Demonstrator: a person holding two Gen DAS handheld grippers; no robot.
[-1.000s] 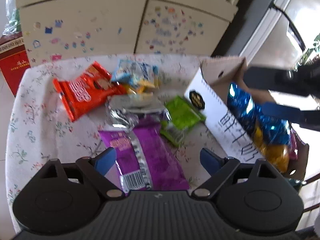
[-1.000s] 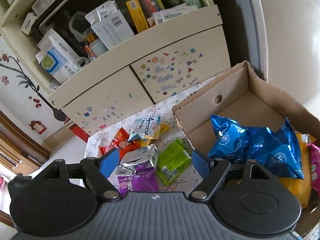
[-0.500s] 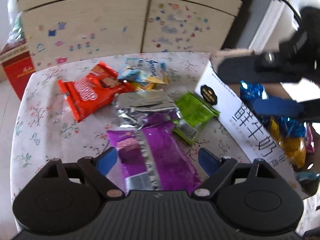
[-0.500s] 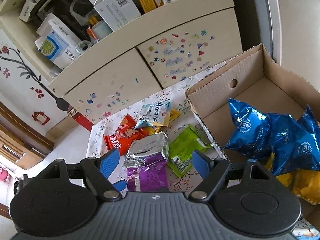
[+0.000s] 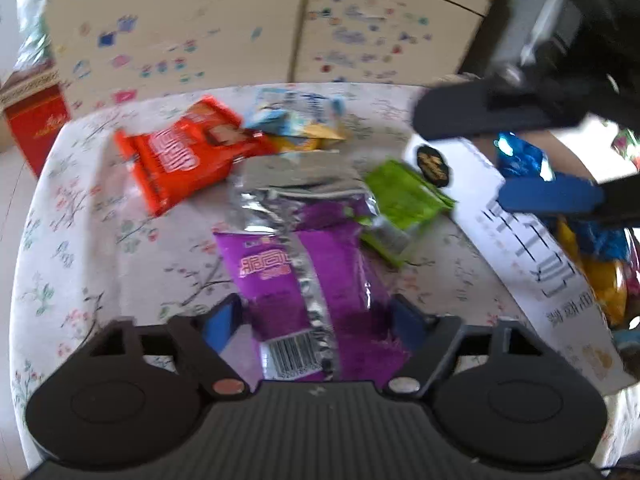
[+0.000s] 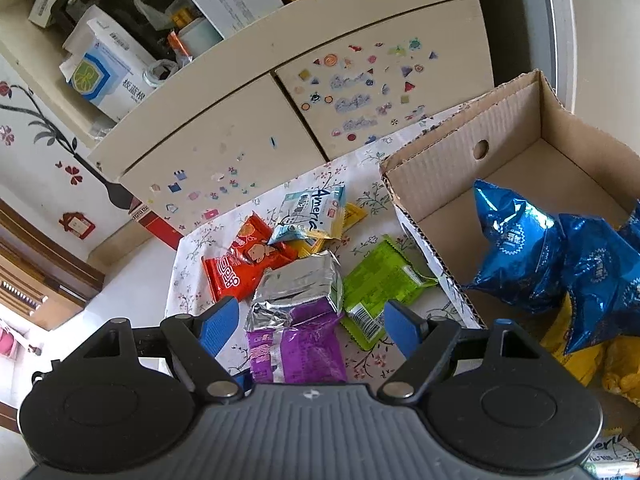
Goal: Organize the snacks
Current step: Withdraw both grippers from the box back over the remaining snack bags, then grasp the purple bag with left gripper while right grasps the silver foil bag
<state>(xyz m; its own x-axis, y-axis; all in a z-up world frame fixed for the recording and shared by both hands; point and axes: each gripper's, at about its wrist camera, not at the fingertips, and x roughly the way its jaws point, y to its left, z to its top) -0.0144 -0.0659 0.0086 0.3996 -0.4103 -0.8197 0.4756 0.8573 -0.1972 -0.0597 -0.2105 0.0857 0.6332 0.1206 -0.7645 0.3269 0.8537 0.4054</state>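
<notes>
Hovering over purple bag [image 5: 316, 280], left gripper [image 5: 316, 320] spread wide, empty. Right gripper [image 6: 310, 320] wide too, nothing held, above silver pack [image 6: 296, 288]. Loose snacks on floral cloth [image 5: 80, 240]; blue bags [image 6: 540, 256] already in box [image 6: 452, 160].

A home living area. A cream cabinet [image 6: 304, 120] bears children's stickers [image 6: 360, 80]; its open shelf [image 6: 168, 20] holds medicine boxes [image 6: 106, 76]. Flower decals [image 6: 36, 120] adorn the wall, a floral cloth [image 5: 80, 240] covers the bench, and a red gift box [image 5: 36, 124] stands on the floor.
</notes>
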